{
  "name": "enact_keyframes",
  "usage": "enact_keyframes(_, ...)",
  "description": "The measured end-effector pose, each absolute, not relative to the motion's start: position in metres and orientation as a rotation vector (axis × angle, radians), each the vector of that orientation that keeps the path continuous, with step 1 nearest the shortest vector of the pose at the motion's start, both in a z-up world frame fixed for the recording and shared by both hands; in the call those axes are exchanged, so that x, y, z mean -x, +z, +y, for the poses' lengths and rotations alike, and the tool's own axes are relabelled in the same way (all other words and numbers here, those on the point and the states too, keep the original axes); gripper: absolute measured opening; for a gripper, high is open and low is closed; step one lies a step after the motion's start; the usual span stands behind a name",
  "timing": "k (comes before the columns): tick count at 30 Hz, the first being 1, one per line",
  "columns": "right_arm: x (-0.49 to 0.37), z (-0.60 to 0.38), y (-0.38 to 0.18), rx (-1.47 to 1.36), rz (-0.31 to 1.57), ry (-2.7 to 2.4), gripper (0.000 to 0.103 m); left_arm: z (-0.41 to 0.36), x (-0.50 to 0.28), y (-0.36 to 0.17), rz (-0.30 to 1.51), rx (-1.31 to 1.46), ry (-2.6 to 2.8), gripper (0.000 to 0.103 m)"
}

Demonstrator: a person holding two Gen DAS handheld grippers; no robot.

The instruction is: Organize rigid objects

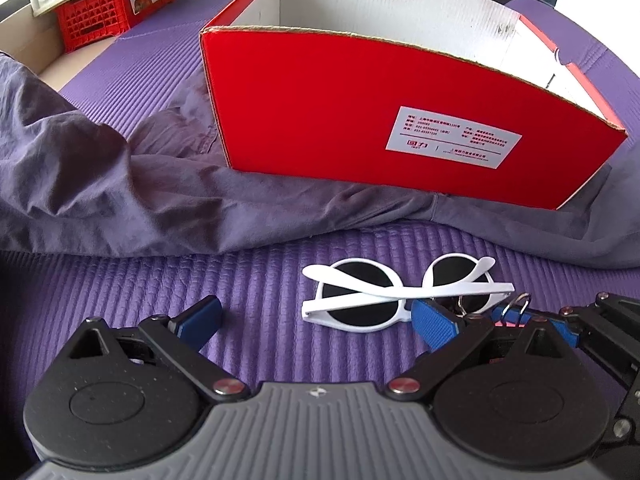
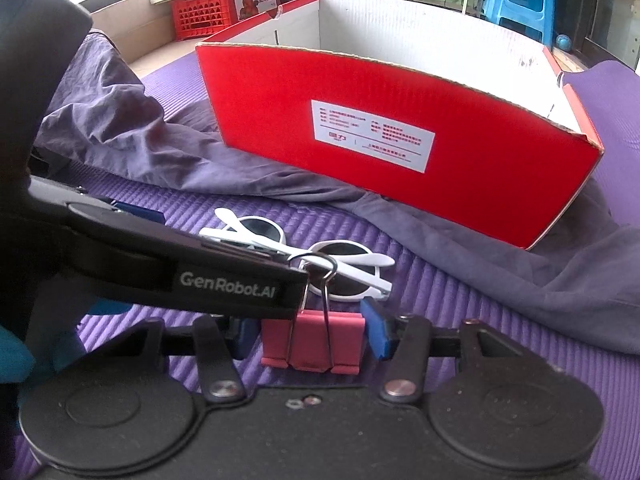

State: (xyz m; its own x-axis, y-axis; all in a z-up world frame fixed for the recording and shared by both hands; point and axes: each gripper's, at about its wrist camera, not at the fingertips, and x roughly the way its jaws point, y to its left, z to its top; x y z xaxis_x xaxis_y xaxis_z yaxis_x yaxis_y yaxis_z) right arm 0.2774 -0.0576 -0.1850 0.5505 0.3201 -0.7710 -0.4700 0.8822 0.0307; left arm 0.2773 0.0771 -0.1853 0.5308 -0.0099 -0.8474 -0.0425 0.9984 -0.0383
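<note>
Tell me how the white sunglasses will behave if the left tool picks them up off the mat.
The white sunglasses look like thin rigid plastic, so probably light and stiff. Their folded arms cross loosely and may swing open when lifted. The smooth frame could slip between the pads, and the dark round lenses may scratch or pop under a hard squeeze.

right gripper (image 2: 310,334): closed on pink binder clip (image 2: 314,342), lower centre
sunglasses (image 2: 304,256): white, centre
red box (image 2: 400,136): upper centre
</note>
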Motion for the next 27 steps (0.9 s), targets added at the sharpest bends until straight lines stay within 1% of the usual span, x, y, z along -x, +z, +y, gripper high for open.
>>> enact_keyframes(7, -0.277, -0.058, -0.186, 0.177, 0.864, 0.459, 0.050, 0.068, -0.277, -0.186, 0.982, 0.033, 0.041, 0.102)
enact_keyframes(8, -0.278, -0.059, -0.186, 0.174, 0.864, 0.457, 0.050, 0.067, -0.277, -0.185, 0.977, 0.033, 0.039, 0.098)
enact_keyframes(9, -0.278, -0.059, -0.186, 0.174, 0.863, 0.456, 0.050, 0.067, -0.277, -0.184, 0.975, 0.035, 0.035, 0.097)
enact_keyframes(12, -0.278, -0.060, -0.186, 0.170, 0.859, 0.458, 0.049, 0.063, -0.275, -0.182, 0.960, 0.027, 0.019, 0.087)
enact_keyframes(14, -0.277, -0.061, -0.186, 0.166, 0.857, 0.461, 0.049, 0.059, -0.274, -0.180, 0.948, 0.013, -0.002, 0.071)
enact_keyframes(16, -0.276, -0.062, -0.185, 0.169, 0.854, 0.462, 0.049, 0.052, -0.272, -0.177, 0.936, -0.006, -0.028, 0.061)
enact_keyframes(19, -0.275, -0.062, -0.184, 0.169, 0.854, 0.460, 0.049, 0.044, -0.270, -0.177, 0.922, -0.057, -0.025, 0.059)
enact_keyframes(24, -0.275, -0.063, -0.184, 0.163, 0.853, 0.456, 0.049, 0.050, -0.271, -0.176, 0.926, -0.030, -0.023, 0.054)
enact_keyframes(25, -0.275, -0.064, -0.184, 0.160, 0.853, 0.453, 0.049, 0.051, -0.271, -0.176, 0.927, -0.024, -0.022, 0.049)
enact_keyframes(27, -0.275, -0.066, -0.184, 0.150, 0.855, 0.450, 0.049, 0.054, -0.271, -0.175, 0.930, -0.017, -0.016, 0.044)
